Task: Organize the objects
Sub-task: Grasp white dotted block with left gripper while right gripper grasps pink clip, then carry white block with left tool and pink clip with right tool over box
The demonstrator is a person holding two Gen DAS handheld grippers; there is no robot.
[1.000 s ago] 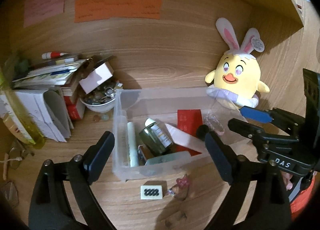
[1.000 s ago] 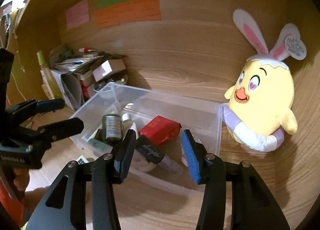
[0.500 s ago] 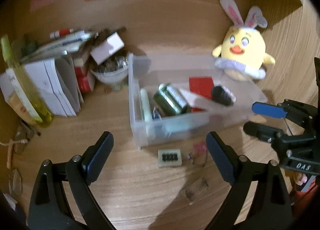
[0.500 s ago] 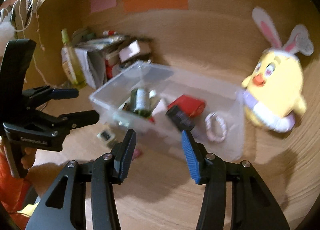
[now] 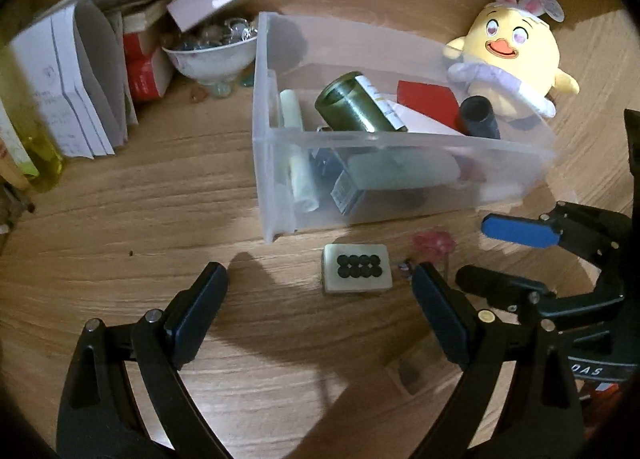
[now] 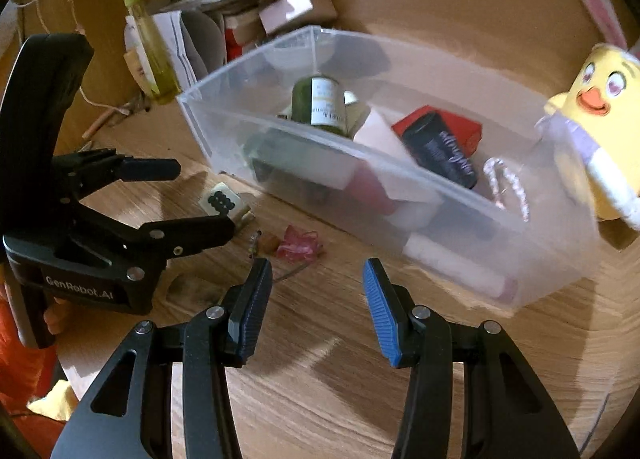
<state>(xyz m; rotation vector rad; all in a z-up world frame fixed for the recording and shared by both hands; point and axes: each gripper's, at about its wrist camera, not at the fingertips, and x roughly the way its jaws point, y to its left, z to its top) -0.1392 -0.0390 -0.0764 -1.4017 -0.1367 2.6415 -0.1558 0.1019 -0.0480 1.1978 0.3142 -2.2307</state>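
Note:
A clear plastic bin on the wooden desk holds a green bottle, a red box, a black tube and other small items. In front of it lie a mahjong tile and a small pink trinket. My left gripper is open and empty, hovering just short of the tile. My right gripper is open and empty, near the pink trinket.
A yellow bunny-eared chick plush sits at the bin's right end. To the left stand a bowl of small bits, stacked papers and boxes and a yellow-green bottle.
Both grippers have pulled back from the bin and tilted down towards the desk in front of it. The tile and pink trinket now lie close before the fingers. Both stayed open.

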